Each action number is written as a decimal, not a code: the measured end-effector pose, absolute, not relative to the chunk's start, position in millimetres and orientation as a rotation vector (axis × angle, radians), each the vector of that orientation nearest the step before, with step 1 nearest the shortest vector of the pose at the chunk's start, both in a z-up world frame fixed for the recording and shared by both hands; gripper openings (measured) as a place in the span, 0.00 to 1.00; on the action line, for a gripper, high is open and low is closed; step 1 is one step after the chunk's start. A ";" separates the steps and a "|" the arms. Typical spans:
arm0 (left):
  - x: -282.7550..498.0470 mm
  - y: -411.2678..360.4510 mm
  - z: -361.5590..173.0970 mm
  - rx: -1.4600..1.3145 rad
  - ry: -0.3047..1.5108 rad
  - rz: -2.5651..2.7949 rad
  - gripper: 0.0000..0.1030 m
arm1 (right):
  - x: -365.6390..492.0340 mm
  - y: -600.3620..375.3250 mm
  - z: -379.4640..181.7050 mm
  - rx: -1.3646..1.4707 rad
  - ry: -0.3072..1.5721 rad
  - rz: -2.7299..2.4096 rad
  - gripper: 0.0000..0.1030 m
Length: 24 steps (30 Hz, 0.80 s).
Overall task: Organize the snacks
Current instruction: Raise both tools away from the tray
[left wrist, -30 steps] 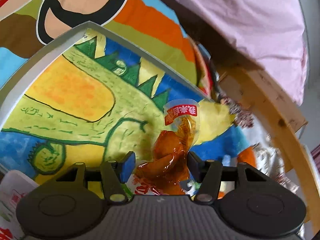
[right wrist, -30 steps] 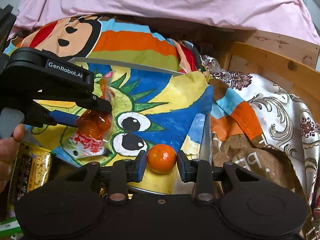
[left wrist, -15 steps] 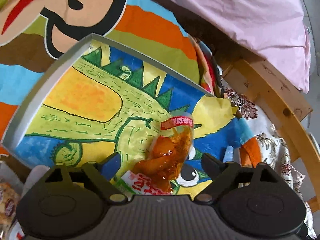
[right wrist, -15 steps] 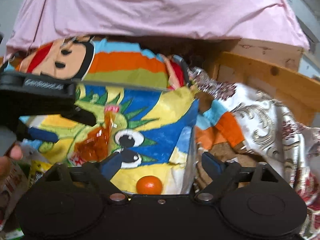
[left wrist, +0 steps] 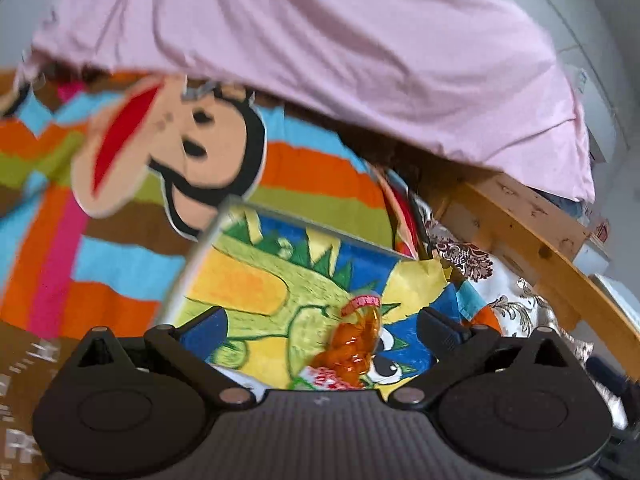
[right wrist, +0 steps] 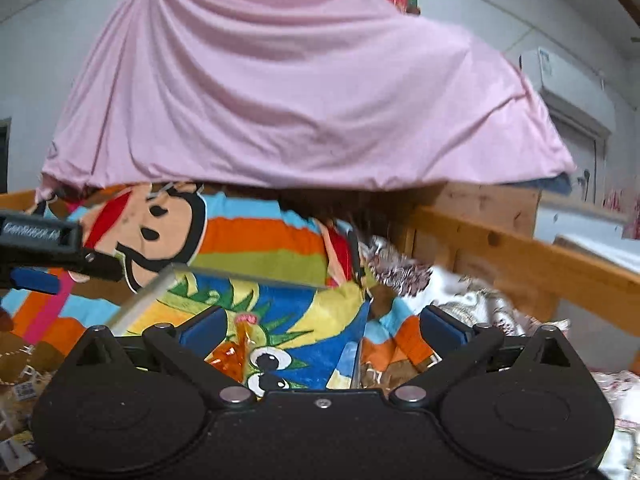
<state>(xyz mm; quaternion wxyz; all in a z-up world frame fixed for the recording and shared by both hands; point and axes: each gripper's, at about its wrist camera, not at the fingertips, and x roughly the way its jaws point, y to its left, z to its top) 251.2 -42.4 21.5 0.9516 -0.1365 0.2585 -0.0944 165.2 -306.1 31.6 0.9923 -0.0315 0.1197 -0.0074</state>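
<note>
A clear snack packet of orange-brown food (left wrist: 352, 350) with a red label lies in the dinosaur-print tray (left wrist: 248, 280). It also shows in the right wrist view (right wrist: 234, 354). My left gripper (left wrist: 320, 330) is open and empty, raised above and behind the packet. My right gripper (right wrist: 320, 326) is open and empty, lifted back from the tray (right wrist: 304, 320). The orange is hidden below the right gripper's body. The left gripper also appears at the left edge of the right wrist view (right wrist: 36, 276).
A striped cartoon-monkey blanket (left wrist: 120, 240) lies under the tray. A pink sheet (right wrist: 300, 100) hangs behind. A wooden bed rail (right wrist: 520, 256) runs at the right, with patterned cloth (right wrist: 472, 300) beside it. Snack bags (right wrist: 20, 384) lie at the lower left.
Both grippers opened, letting go of the snack packet and the orange in the tray. Both then lifted and pulled back, tilting up toward the pink sheet.
</note>
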 end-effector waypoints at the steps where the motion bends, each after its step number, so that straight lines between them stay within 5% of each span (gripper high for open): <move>1: 240.9 -40.7 24.4 -0.257 0.507 -0.188 0.99 | 155.4 -305.1 35.2 -0.057 0.229 -0.012 0.99; 24: 86.5 -6.6 24.5 -0.077 0.486 -0.096 0.99 | 30.2 -269.5 40.2 0.024 0.301 0.034 0.99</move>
